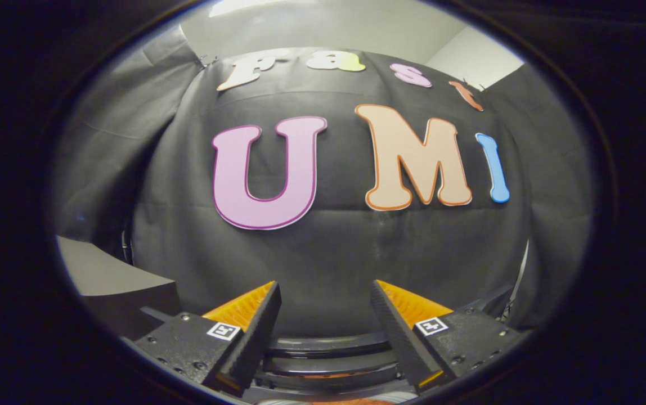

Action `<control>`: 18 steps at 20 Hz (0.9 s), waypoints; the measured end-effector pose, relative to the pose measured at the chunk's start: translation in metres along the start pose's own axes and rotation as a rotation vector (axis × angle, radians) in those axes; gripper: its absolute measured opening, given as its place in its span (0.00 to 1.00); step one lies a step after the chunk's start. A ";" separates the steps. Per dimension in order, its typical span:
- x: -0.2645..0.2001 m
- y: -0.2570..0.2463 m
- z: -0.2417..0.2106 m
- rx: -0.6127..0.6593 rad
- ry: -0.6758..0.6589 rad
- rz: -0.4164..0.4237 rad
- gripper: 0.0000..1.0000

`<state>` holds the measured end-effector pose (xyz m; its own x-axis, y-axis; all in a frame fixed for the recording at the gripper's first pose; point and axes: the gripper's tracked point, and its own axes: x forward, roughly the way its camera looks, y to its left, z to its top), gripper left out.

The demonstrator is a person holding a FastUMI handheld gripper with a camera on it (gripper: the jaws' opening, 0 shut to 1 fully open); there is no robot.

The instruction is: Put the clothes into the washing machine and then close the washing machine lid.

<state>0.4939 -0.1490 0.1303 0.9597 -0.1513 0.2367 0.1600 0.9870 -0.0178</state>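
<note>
In the gripper view, the gripper [326, 292] is level and faces the black cloth wall [328, 247] of the booth. Its fingers [255, 329] are spread wide apart and released, with nothing between them. Low down between the fingers, close under the camera, lie dark curved rims [328, 360]; whether they belong to the washing machine cannot be told. A grey tabletop corner [106, 275] sits off beside the left finger, before the cloth.
</note>
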 end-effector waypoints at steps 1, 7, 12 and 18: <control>0.000 0.000 0.002 0.004 -0.014 0.004 0.97; -0.004 -0.001 -0.001 0.001 0.018 0.005 0.97; -0.011 -0.001 -0.002 -0.003 0.019 0.004 0.97; -0.016 -0.002 -0.006 -0.006 0.035 -0.002 0.97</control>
<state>0.4799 -0.1494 0.1207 0.9669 -0.1556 0.2023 0.1636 0.9862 -0.0236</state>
